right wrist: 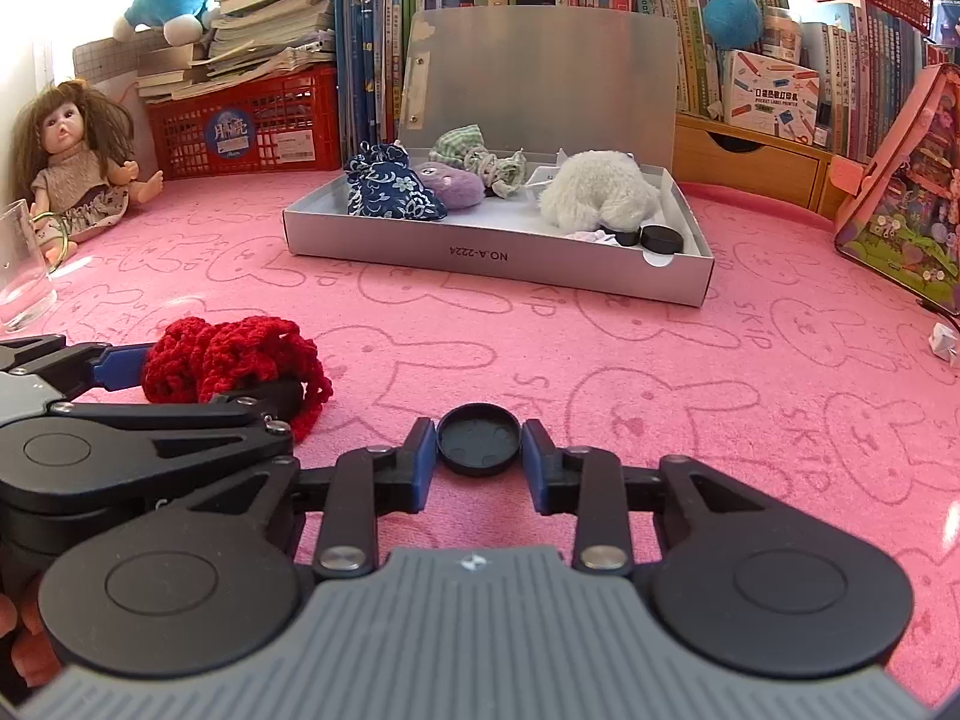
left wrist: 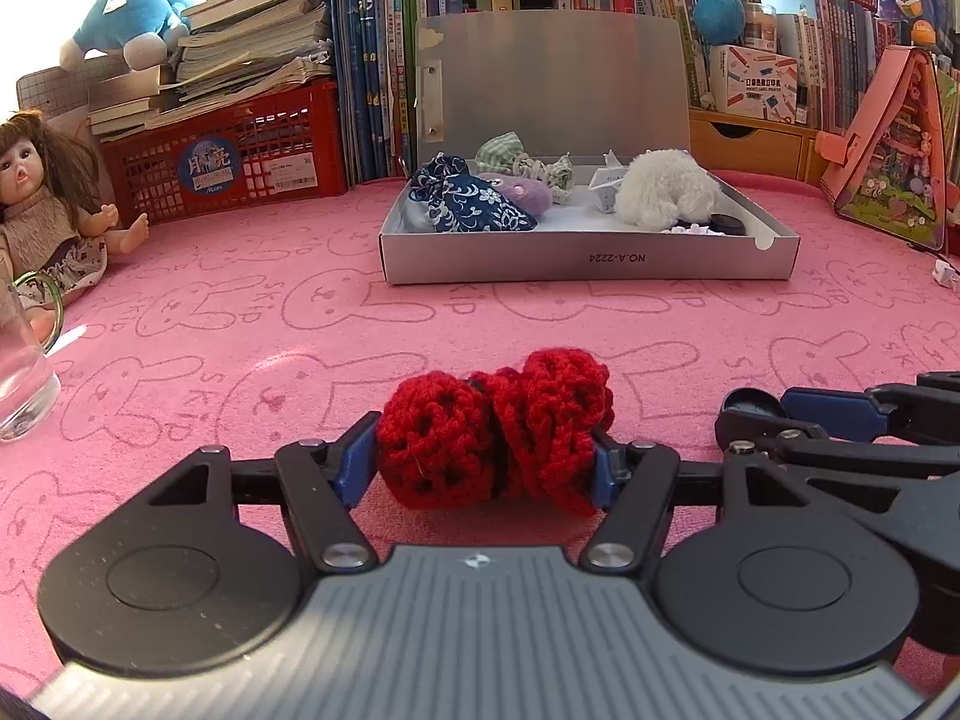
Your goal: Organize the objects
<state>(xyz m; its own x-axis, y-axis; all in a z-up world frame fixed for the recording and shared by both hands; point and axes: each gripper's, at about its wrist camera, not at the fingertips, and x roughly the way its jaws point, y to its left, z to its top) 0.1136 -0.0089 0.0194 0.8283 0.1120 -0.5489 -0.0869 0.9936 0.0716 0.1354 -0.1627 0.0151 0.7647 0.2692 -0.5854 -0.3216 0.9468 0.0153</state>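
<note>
My left gripper (left wrist: 487, 457) is shut on a red crocheted yarn piece (left wrist: 495, 429) that rests on the pink mat; it also shows in the right wrist view (right wrist: 231, 360). My right gripper (right wrist: 478, 457) has its blue pads against both sides of a black round cap (right wrist: 478, 439) lying on the mat; the cap also shows at the right of the left wrist view (left wrist: 750, 405). The grey open box (left wrist: 591, 252) stands ahead with its lid up. It holds a blue floral pouch (left wrist: 471, 199), a purple plush (left wrist: 522, 189), a white plush (left wrist: 666, 187) and black caps (right wrist: 660, 238).
A doll (left wrist: 54, 210) and a glass cup (left wrist: 21, 372) are at the left. A red basket (left wrist: 228, 156) with books stands behind. A pink toy house (left wrist: 894, 150) is at the right, with a small white paper piece (right wrist: 945, 342) on the mat near it.
</note>
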